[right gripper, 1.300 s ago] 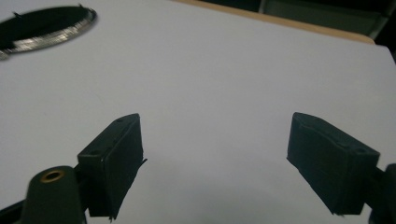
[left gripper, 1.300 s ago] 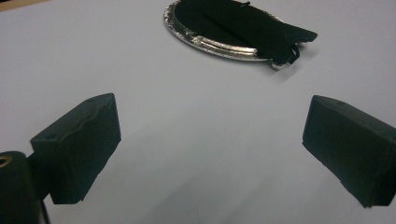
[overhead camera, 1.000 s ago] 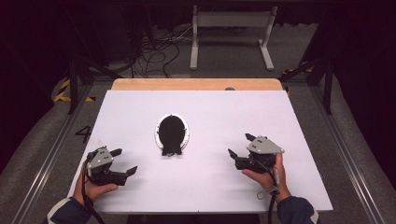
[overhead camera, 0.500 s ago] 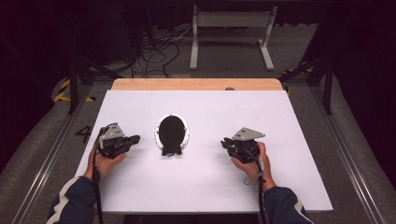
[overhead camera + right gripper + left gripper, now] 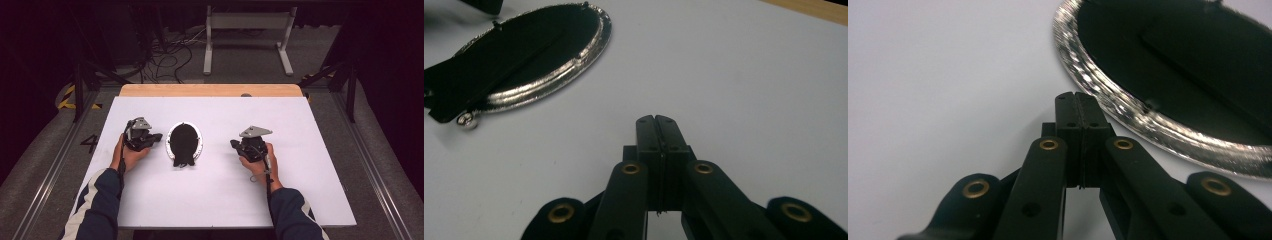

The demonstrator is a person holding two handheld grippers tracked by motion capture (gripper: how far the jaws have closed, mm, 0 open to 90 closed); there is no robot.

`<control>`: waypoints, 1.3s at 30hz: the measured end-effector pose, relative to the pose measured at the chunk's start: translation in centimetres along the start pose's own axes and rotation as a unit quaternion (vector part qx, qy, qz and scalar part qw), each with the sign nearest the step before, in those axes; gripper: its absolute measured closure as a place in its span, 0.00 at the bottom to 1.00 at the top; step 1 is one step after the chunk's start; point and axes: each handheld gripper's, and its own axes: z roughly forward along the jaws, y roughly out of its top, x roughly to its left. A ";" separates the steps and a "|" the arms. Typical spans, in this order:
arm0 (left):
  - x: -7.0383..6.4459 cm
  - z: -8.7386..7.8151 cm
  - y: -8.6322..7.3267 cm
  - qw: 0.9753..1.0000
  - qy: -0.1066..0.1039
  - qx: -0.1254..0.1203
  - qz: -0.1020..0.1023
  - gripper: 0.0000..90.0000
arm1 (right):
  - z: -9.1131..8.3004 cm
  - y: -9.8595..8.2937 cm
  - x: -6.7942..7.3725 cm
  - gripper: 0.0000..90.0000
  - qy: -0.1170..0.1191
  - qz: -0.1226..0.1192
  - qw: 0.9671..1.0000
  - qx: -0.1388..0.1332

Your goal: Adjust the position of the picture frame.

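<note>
An oval frame [image 5: 184, 142] with a silver rim and a black back lies face down in the middle of the white table [image 5: 220, 200]; a black stand flap runs along its back. My left gripper [image 5: 156, 136] is shut and empty, its tips close beside the frame's left rim. In the left gripper view the pressed-together jaws [image 5: 1079, 100] stop just short of the silver rim [image 5: 1128, 112]. My right gripper [image 5: 234, 145] is shut and empty, a short way right of the frame. The right gripper view shows its jaws [image 5: 656, 122] over bare table, the frame [image 5: 524, 57] at upper left.
A bare wooden strip [image 5: 210, 90] runs along the table's far edge. Beyond it are floor cables [image 5: 165, 55] and a white metal stand [image 5: 247, 35]. Metal rails [image 5: 60, 155] flank the table on both sides.
Both hands have moved forward and inward toward the frame. The left gripper has come up beside the frame's left rim; the right has drawn closer from the right. Both jaws, open a second ago, have shut.
</note>
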 end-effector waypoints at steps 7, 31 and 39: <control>-0.4 0.4 0.2 1.000 -0.016 0.000 -0.002 1.00 | 2.3 2.2 1.0 1.00 0.020 0.008 1.000 -0.003; -4.5 2.3 2.0 0.999 -0.037 0.000 0.033 1.00 | 6.6 2.2 1.1 1.00 0.021 0.031 0.997 0.061; -4.9 2.6 2.3 0.997 -0.063 0.000 0.032 1.00 | 5.6 1.7 1.3 1.00 0.009 -0.009 0.997 0.070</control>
